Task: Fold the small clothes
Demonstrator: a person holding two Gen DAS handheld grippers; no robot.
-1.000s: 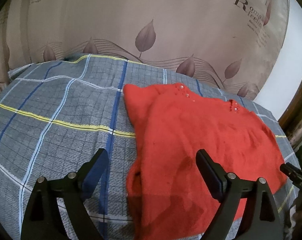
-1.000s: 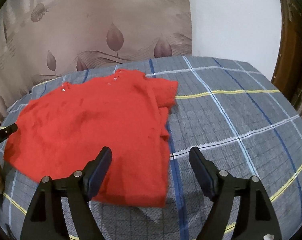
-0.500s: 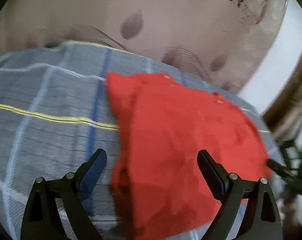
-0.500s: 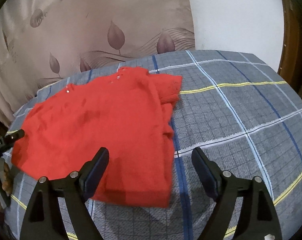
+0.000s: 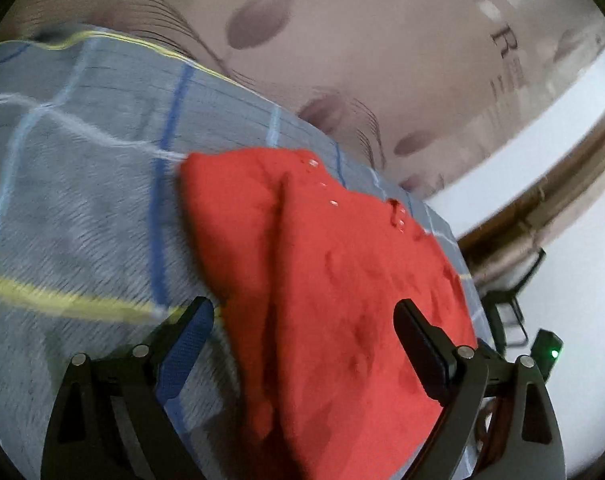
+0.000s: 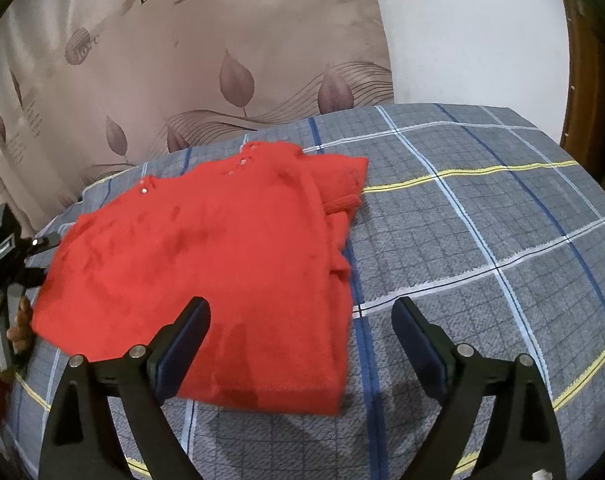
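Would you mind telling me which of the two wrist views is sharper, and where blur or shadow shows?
Left wrist view: motion-smeared, checked bedsheet lines and leaf-print curtain streaked, horizon tilted. Right wrist view: crisp, red sweater weave readable; soft shadows of the tongs darken its near hem; fisheye bends the bed's edges.

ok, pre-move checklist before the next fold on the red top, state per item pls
1. Red top lies flat on the checked cloth, partly folded, one sleeve tucked on top at its right edge: ok.
2. Right tongs empty, jaws opening, hovering over the top's near edge, nothing pinched: ok.
3. Left tongs wide open and empty, the top below them: ok.
4. Left wrist view sharp enough to aim a grasp: not ok, it is motion-blurred.
5. Path free of clutter: ok on the cloth; a black stand sits right at the top's left edge, so watch that side.
6. Layers under the top lined up: cannot tell, hidden.
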